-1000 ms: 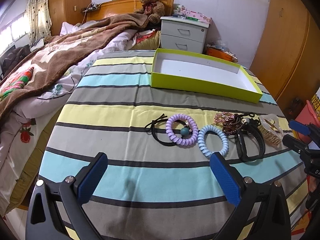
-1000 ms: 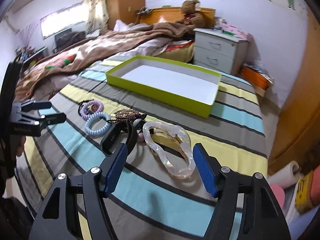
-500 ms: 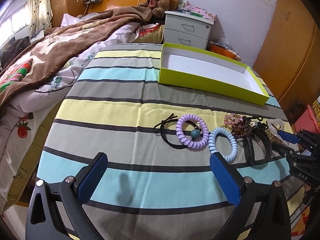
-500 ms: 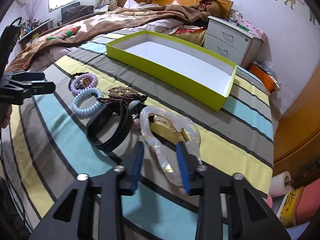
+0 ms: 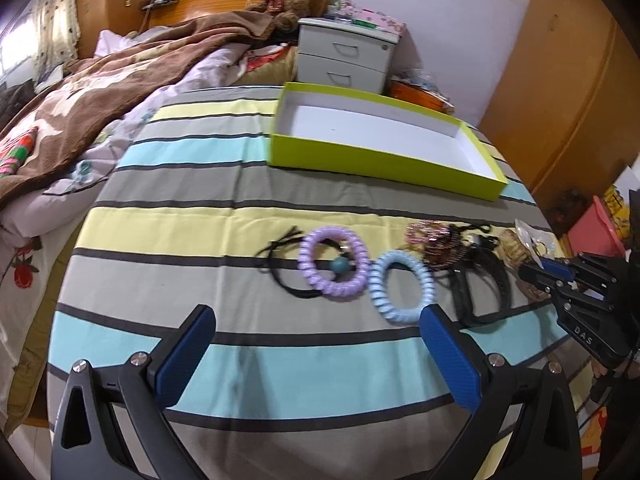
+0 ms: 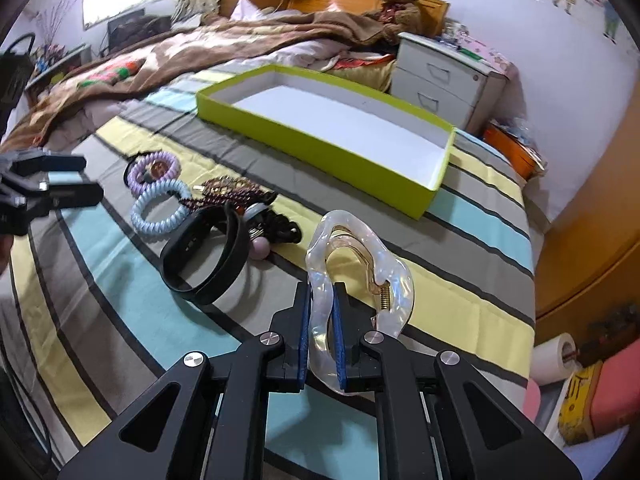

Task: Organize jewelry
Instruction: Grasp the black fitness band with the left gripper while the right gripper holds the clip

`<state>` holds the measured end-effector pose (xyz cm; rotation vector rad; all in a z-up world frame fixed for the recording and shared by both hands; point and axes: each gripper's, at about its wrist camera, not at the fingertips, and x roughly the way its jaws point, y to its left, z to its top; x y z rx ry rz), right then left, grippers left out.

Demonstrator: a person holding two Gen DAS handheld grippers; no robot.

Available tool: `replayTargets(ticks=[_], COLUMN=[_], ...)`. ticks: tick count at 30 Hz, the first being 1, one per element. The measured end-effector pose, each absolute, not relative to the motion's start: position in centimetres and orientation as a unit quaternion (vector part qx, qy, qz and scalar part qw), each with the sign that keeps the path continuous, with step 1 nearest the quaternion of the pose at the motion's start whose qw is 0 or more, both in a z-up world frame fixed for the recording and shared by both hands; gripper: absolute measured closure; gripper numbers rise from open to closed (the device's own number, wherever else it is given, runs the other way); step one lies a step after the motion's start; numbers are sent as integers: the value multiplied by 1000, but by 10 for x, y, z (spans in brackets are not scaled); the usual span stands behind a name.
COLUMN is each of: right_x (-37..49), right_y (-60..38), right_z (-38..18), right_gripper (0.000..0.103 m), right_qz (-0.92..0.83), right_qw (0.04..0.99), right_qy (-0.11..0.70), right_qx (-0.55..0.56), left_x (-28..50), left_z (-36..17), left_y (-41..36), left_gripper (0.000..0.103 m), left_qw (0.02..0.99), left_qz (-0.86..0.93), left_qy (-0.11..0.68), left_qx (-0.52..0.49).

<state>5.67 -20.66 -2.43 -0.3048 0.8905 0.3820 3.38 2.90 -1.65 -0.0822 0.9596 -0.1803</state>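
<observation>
Green box (image 6: 320, 152) on striped cover (image 5: 200, 224): white interior holds nothing. Right gripper (image 6: 321, 320) has just clamped onto near edge of clear hair claw (image 6: 360, 276), which lies on the cover near the box. Left gripper (image 5: 316, 356) spread wide, holding nothing, above the cover just short of the blue coil tie (image 5: 400, 288).

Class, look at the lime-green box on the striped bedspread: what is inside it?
The lime-green box shows only a bare white floor and white inner walls; no jewelry is in it. Its near wall hides a thin strip of floor just behind it, so that strip cannot be checked.
</observation>
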Motion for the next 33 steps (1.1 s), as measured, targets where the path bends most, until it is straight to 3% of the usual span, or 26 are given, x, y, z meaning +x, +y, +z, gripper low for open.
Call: replayTargets(ticks=[7, 16, 20, 24, 26, 33], right_x=[41, 30, 27, 25, 23, 23], right_y=[-222, -236, -243, -249, -251, -261], right_z=[-12, -8, -10, -9, -9, -7], right_gripper=[92, 92, 92, 92, 92, 92], right_qz=[164, 150, 144, 138, 135, 124], right_qw=[892, 900, 902, 904, 905, 909], right_qy=[408, 402, 401, 399, 397, 392], right_qx=[-108, -82, -74, -68, -69, -62], left_x=[29, 24, 20, 23, 28, 33], left_z=[-11, 1, -2, -6, -11, -22], left_y=[-3, -54, -79, -97, -105, -117], left_gripper=[0, 7, 19, 22, 31, 48], left_qw=[881, 879, 869, 864, 863, 862], left_qz=[-119, -197, -232, -241, -234, -217], left_qy=[458, 434, 435, 438, 443, 447], left_qx=[-4, 20, 37, 57, 71, 100])
